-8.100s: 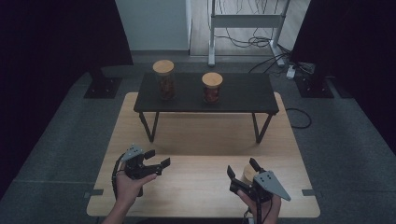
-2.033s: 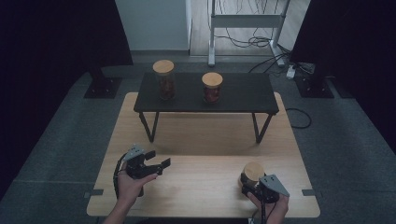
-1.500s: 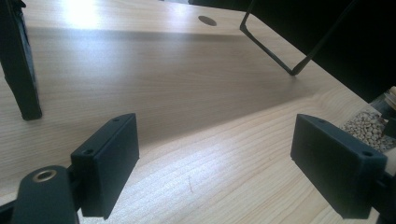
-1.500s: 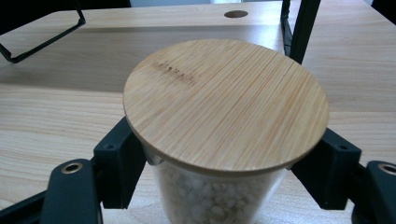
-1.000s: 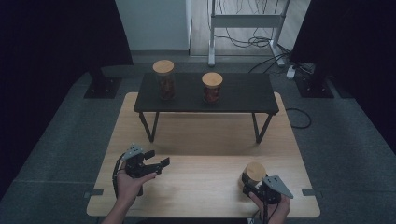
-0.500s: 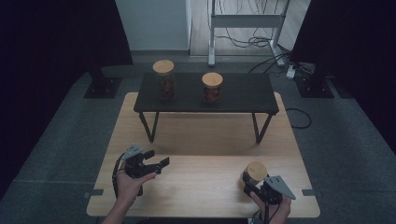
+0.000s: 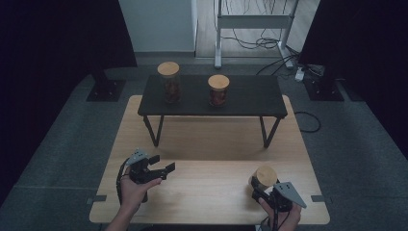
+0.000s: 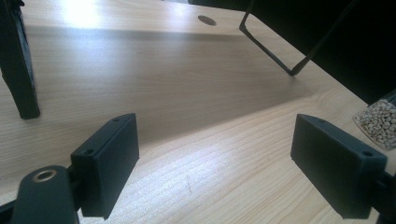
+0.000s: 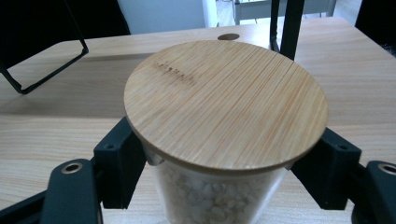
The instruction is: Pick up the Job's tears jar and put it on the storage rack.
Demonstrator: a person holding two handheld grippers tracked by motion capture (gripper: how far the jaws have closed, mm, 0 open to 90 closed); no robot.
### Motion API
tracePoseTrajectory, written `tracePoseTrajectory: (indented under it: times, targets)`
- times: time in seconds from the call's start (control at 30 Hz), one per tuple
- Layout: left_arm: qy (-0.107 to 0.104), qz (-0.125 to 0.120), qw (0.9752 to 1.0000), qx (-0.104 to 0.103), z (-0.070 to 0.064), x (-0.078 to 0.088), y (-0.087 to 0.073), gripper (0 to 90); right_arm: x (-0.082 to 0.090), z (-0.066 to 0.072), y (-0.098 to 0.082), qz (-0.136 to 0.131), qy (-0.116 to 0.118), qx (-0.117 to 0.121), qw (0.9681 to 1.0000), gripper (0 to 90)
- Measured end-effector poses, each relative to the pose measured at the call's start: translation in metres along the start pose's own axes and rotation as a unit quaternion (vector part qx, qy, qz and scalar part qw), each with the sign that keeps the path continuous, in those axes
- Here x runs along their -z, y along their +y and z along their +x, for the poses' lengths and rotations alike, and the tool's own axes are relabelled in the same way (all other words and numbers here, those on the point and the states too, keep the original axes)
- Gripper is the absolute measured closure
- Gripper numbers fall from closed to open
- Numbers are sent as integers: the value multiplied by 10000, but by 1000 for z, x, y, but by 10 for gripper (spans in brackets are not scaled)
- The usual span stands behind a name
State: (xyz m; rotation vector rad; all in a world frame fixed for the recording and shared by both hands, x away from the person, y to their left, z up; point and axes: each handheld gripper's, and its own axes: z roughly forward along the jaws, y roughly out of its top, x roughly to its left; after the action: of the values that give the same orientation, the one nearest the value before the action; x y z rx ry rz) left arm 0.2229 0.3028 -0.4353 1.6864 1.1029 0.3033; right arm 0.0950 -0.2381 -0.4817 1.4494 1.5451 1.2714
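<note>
A clear glass jar (image 7: pixel 265 177) of pale beans with a round bamboo lid (image 9: pixel 224 102) is at the front right of the wooden table (image 7: pixel 211 144). My right gripper (image 7: pixel 262 188) is shut on it, one black pad on each side of the glass just under the lid (image 9: pixel 224 179). Whether the jar's base touches the table is hidden. My left gripper (image 7: pixel 162 163) hovers open over the front left of the table. Nothing but bare wood lies between its pads (image 8: pixel 229 172). The jar (image 8: pixel 380 123) also peeks in at the right edge of the left gripper view.
A low black bench (image 7: pixel 250 98) stands across the back of the table on thin metal legs (image 7: pixel 156 130). On it stand a tall jar (image 7: pixel 169 82) and a shorter jar (image 7: pixel 218 90), both with bamboo lids. The table's front edge is close to both hands.
Since the oldest frame the right hand has drawn back toward the front edge with the jar in its grip. Over the last second nothing has visibly moved.
</note>
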Motion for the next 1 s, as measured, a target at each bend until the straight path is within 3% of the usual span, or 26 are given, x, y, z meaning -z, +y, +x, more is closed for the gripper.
tracePoseTrajectory:
  times: [1.0]
  targets:
    - [-1,5,10000,22,0,0,0,151,0,6,13,-192,-7,126,9997,250]
